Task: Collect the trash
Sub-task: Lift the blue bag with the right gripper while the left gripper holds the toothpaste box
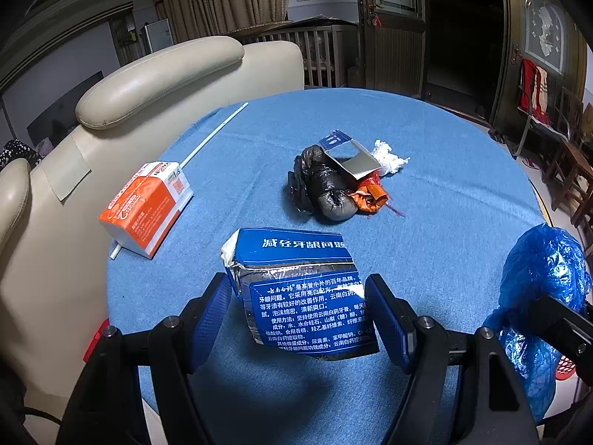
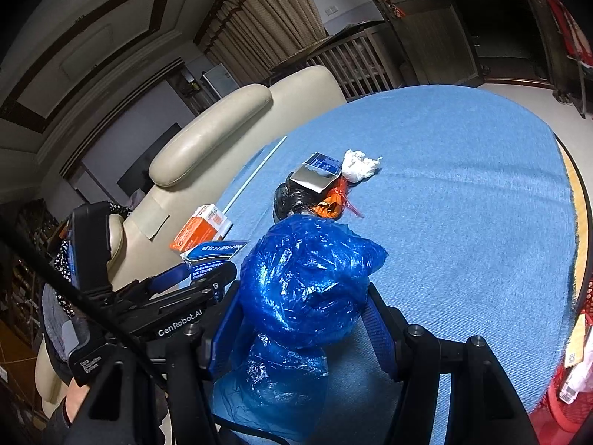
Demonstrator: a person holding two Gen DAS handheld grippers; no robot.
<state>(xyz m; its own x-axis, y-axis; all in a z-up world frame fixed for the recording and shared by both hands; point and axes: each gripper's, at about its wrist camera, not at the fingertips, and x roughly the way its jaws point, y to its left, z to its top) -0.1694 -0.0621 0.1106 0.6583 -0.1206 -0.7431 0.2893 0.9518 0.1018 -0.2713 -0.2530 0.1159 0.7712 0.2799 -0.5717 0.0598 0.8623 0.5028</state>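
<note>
Trash lies scattered on your blue table (image 1: 426,222). Your left gripper (image 1: 298,311) stands released around the torn blue carton (image 1: 304,289), pads apart from its sides. Your right gripper (image 2: 302,319) grasps the blue bag (image 2: 307,278), pads pressed into the plastic. Farther out sit an orange box (image 1: 146,209) on a white straw (image 1: 215,133), a black bundle (image 1: 322,185), and a tissue wad (image 1: 389,157).

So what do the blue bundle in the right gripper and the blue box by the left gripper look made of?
Blue bundle: thin glossy plastic film, likely a bag; it is crinkled, translucent and shiny. Blue box: printed cardboard with a silvery foil-like layer; its torn edge shows white paper.
</note>
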